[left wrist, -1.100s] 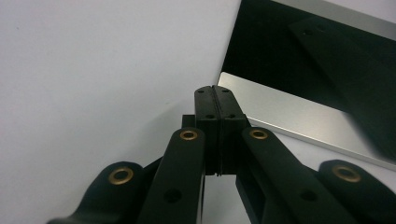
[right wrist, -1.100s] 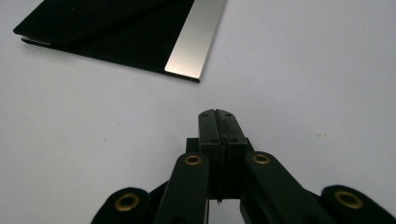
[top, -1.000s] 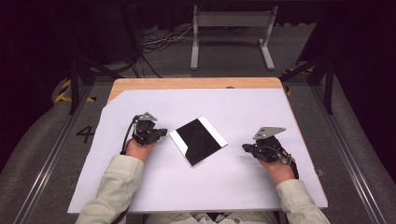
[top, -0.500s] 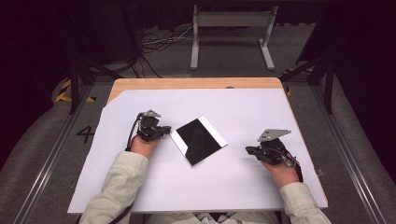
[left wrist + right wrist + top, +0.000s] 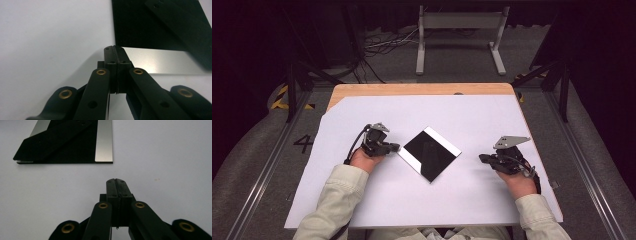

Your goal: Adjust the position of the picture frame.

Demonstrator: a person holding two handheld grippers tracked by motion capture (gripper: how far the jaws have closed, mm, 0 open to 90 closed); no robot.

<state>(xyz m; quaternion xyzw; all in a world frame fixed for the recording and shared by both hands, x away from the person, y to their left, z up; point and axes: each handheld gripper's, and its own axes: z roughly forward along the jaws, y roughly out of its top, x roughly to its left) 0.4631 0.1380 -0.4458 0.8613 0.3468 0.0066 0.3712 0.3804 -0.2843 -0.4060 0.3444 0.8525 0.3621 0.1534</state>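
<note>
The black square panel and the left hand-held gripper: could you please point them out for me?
black square panel (image 5: 428, 155), high view, on its dark middle.
left hand-held gripper (image 5: 396, 147), high view, at its shut jaw tips.

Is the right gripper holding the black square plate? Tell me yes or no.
No: in the right gripper view the right gripper has its jaws shut on nothing, apart from the black square plate lying on the white table.
</note>
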